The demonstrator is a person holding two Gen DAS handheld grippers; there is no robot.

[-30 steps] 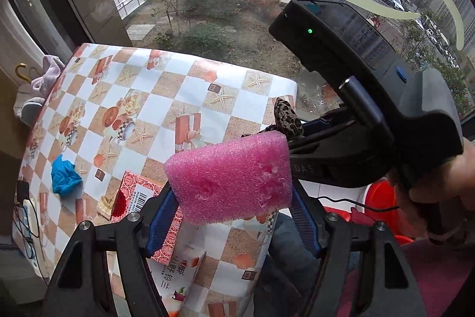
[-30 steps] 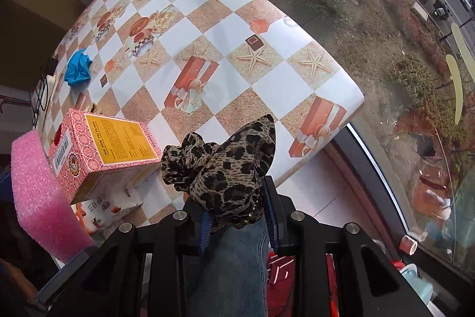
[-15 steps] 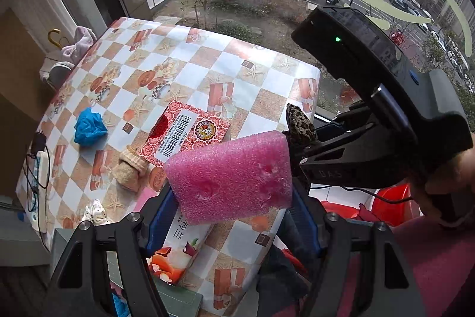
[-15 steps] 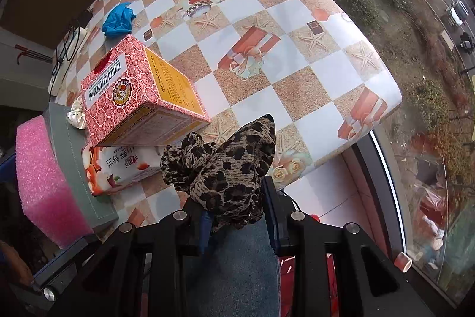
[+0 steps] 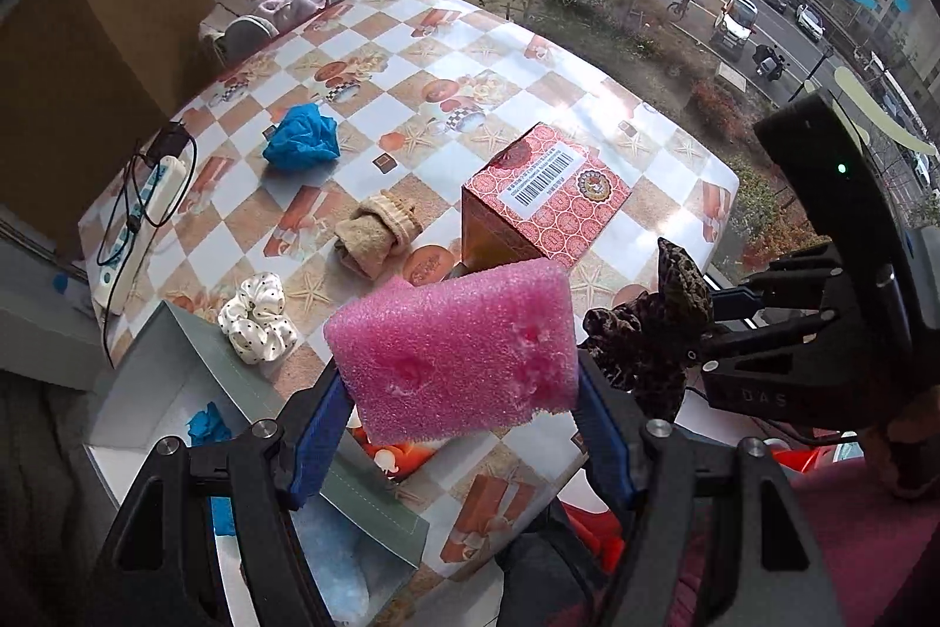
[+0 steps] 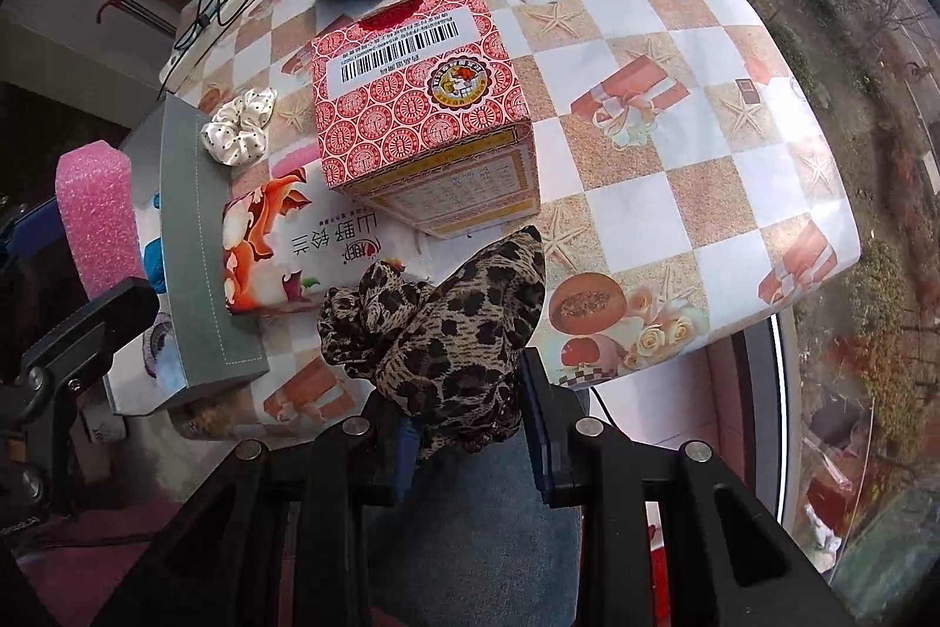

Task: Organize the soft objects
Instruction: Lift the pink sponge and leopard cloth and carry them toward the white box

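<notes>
My left gripper (image 5: 461, 427) is shut on a pink foam sponge (image 5: 458, 348), held above the table's near edge; the sponge also shows in the right wrist view (image 6: 97, 215). My right gripper (image 6: 470, 421) is shut on a leopard-print scrunchie (image 6: 446, 321), seen beside the sponge in the left wrist view (image 5: 652, 333). On the table lie a white dotted scrunchie (image 5: 258, 318), a beige rolled sock (image 5: 376, 233) and a blue crumpled cloth (image 5: 302, 136). An open grey box (image 5: 194, 392) sits at the near left with blue items inside.
A red patterned carton (image 6: 420, 98) stands mid-table beside a flat printed packet (image 6: 305, 245). A white power strip with black cables (image 5: 141, 204) lies at the left edge. The checked tablecloth (image 6: 675, 192) ends at a window on the right.
Both grippers pulled back and rose, so more of the table shows. The grey box, white scrunchie and sock came into view. Both grips are unchanged.
</notes>
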